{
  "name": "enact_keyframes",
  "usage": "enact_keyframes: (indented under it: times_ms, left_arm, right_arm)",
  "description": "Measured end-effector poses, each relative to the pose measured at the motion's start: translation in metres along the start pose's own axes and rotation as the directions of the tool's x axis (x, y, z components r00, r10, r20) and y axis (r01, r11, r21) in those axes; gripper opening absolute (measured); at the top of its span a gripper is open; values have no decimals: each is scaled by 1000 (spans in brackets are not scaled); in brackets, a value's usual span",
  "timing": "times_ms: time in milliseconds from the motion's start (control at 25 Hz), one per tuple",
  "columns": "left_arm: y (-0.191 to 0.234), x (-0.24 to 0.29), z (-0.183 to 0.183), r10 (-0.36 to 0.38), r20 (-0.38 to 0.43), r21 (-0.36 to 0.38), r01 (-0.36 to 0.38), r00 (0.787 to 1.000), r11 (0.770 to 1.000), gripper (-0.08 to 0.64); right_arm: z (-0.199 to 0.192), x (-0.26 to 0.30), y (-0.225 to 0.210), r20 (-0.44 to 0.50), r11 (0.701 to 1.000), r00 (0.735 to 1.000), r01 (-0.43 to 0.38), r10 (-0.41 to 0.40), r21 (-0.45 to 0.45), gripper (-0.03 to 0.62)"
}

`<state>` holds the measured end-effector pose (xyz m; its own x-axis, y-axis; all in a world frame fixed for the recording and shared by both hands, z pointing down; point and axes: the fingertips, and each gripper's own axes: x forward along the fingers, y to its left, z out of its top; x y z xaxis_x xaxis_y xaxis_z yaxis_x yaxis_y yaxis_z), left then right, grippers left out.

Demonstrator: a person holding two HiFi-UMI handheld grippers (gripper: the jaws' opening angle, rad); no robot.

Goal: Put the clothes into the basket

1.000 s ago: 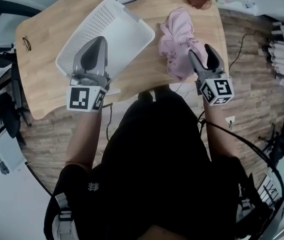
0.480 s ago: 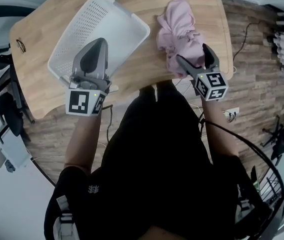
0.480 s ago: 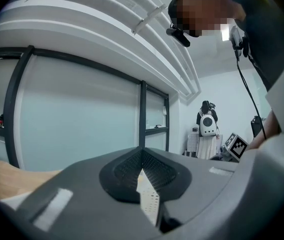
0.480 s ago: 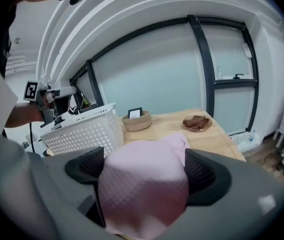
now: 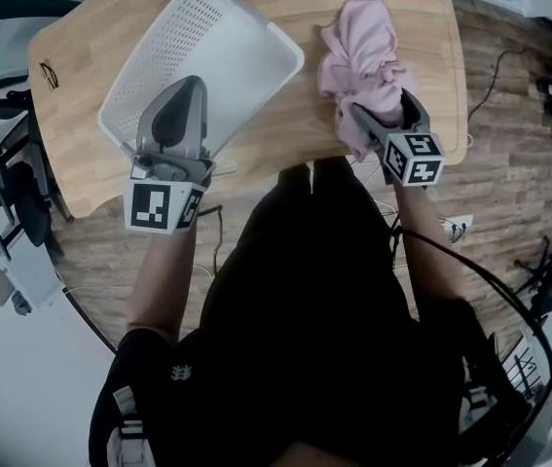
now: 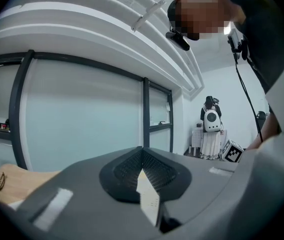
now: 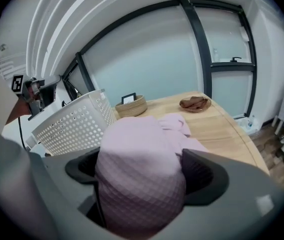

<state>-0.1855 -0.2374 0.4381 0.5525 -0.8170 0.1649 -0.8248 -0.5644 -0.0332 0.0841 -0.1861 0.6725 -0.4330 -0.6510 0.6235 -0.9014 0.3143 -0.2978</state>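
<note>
Okay, head view: left gripper [image 5: 188, 90] is clenched on the near rim of the white perforated laundry basket [image 5: 164, 42], upper left on the wooden table [image 5: 81, 76]. The pink garment [image 5: 363, 47] sits upper right, a crumpled strip running top to bottom of the frame, its near end between the right gripper [image 5: 383, 115] jaws. Left gripper view: jaws pinched on a white perforated sliver [image 6: 149, 199], apparently basket rim. Right gripper view: jaws spread wide, unclamped, pink waffle-knit [image 7: 139, 184] bulging between them at centre; basket [image 7: 71, 126] at left, tipped up. Best to bite deep into the bunch, not a loose fold, and lift high so the tail clears the rim.
</note>
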Motion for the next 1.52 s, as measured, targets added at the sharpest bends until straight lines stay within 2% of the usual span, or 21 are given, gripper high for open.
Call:
enact_keyframes:
  times_ms: [80,160,280,520,800,1040,1520]
  left_arm:
    - [1,-3,-1,11,-5,-2,-11,1000,1000,6]
    - [1,-4,-2,20,-11,-7,-20,1000,1000,6]
    - [3,-6,0,34,-13,-11,-34,999,999,6]
    - [9,-13,18,68,18,-2,-68,998,998,6]
    - [13,-23,33,89,52,-4,-89,995,996,6]
    - [12,-33,47,89,70,-37,-86,994,996,6]
    - [15,-59,85,123,144,-55,-116,982,992,6]
  right_arm:
    - [-1,0,-4,-4,1000,1000,-5,5,6,471]
    - [1,-1,-9,-7,1000,1000,-15,15,24,376]
    - [7,-3,-14,-10,999,999,-35,36,42,276]
    - [25,-16,-6,12,998,999,-46,45,34,160]
    - [55,-34,-2,69,999,997,-36,37,-17,143]
    - [81,-47,7,92,999,995,-42,45,-29,138]
    - [147,-80,27,201,995,978,-42,60,-90,135]
